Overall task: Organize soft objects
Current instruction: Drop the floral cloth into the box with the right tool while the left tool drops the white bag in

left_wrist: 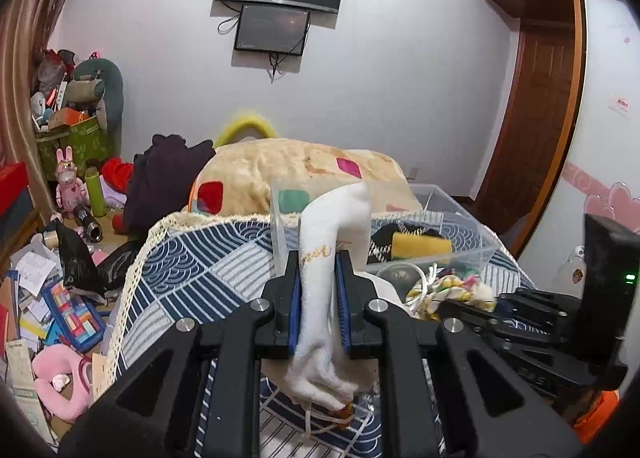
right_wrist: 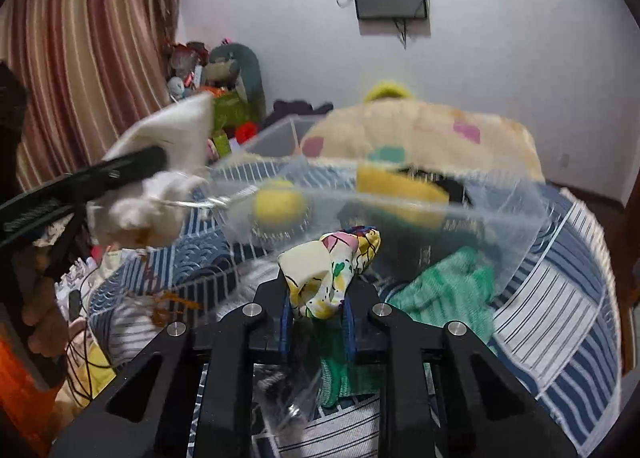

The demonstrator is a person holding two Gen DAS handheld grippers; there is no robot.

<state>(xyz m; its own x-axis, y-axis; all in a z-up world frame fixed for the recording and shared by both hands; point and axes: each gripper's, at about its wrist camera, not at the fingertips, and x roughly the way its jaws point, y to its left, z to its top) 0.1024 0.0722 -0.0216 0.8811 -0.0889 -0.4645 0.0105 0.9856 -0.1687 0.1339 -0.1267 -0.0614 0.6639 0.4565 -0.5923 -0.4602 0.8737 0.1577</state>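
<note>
Black gripper arms fill the foreground of both wrist views. Left gripper [left_wrist: 318, 290]: jaws closed narrowly on a white sock [left_wrist: 324, 298], which is pinched about mid-length; its upper part stands above the fingertips and its lower end hangs toward the camera. Right gripper [right_wrist: 316, 308]: jaws closed on a bunched patterned cloth [right_wrist: 332, 270], yellow and white with pink and green marks, which bulges out above the fingertips.

Both items are held clear of the striped blue bedspread [left_wrist: 192, 258], probably for carrying to the clear plastic bin [left_wrist: 460, 242] that sits on the bed just ahead. The bin already contains a yellow sponge [left_wrist: 420, 244] and dark fabric, so it appears to serve as the collecting place. A green knitted cloth [right_wrist: 448, 290] lies loose on the bedspread near the right gripper, apparently not yet sorted. Beyond the bin lies a cream blanket [left_wrist: 288, 165] with coloured patches.

The right wrist view is motion-blurred, so the bin's edge there is uncertain.
</note>
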